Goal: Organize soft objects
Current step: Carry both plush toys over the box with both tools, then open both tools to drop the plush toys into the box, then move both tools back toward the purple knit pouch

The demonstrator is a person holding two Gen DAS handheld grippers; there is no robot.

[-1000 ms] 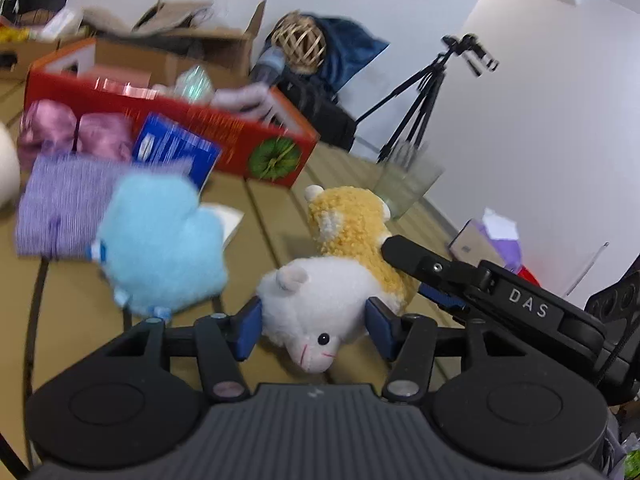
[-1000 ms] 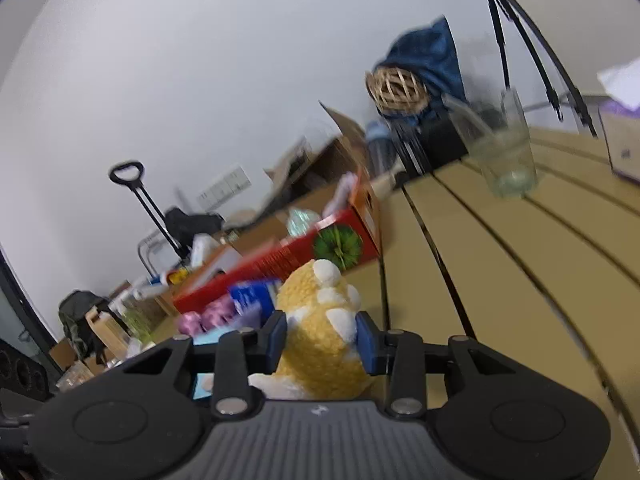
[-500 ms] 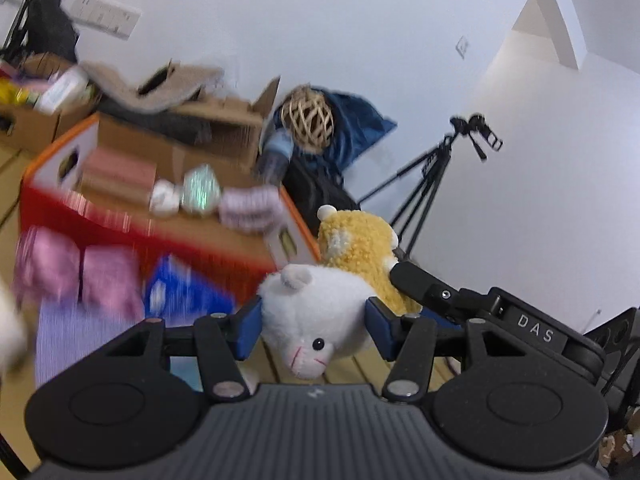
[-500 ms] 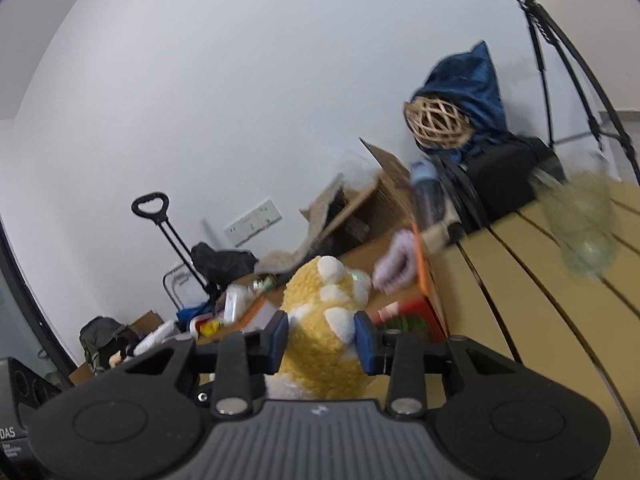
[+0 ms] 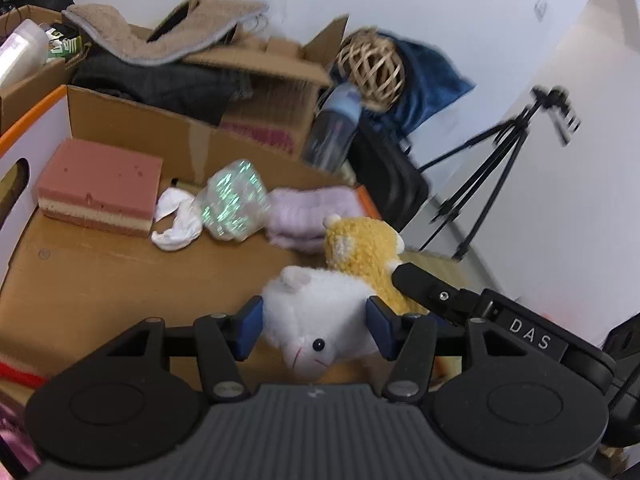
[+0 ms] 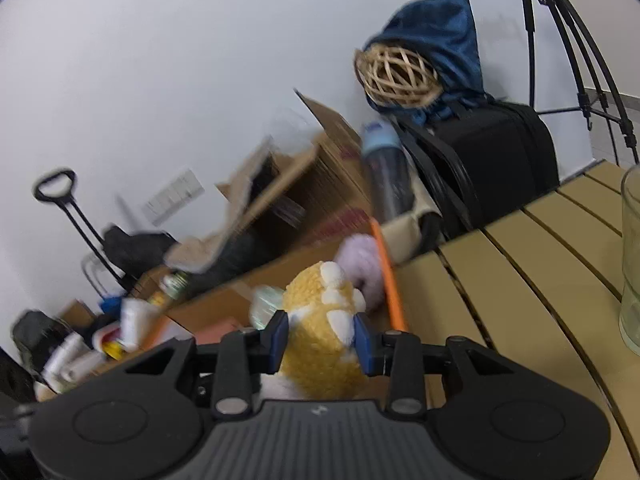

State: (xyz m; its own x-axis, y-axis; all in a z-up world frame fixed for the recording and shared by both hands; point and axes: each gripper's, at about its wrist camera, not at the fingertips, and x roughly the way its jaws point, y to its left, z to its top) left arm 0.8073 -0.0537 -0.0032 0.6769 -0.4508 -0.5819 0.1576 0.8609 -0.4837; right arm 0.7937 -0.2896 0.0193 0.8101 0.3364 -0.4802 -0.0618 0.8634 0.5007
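Observation:
My left gripper (image 5: 314,328) is shut on a white plush animal (image 5: 320,320), whose face points toward the camera. Right beside it my right gripper (image 6: 320,338) is shut on a yellow plush animal (image 6: 320,332), seen also in the left wrist view as the yellow plush (image 5: 364,256) with the right gripper's black finger (image 5: 424,286) against it. Both toys hang above the open cardboard box (image 5: 100,272) with orange edges. Inside the box lie a pink sponge block (image 5: 100,188), a white cloth (image 5: 176,220), a shiny clear bag (image 5: 236,204) and a lilac fluffy item (image 5: 308,212).
Behind the box stand more cardboard boxes with a beige towel (image 5: 160,36), a blue-capped bottle (image 5: 332,128), a wicker ball (image 5: 370,64) on blue cloth and a black bag (image 6: 492,156). A tripod (image 5: 500,176) is at the right. A glass (image 6: 632,260) stands on the slatted table (image 6: 520,280).
Both grippers have lifted the plush toys off the table and carried them over the open box. The blue plush and purple cloth have left the left wrist view.

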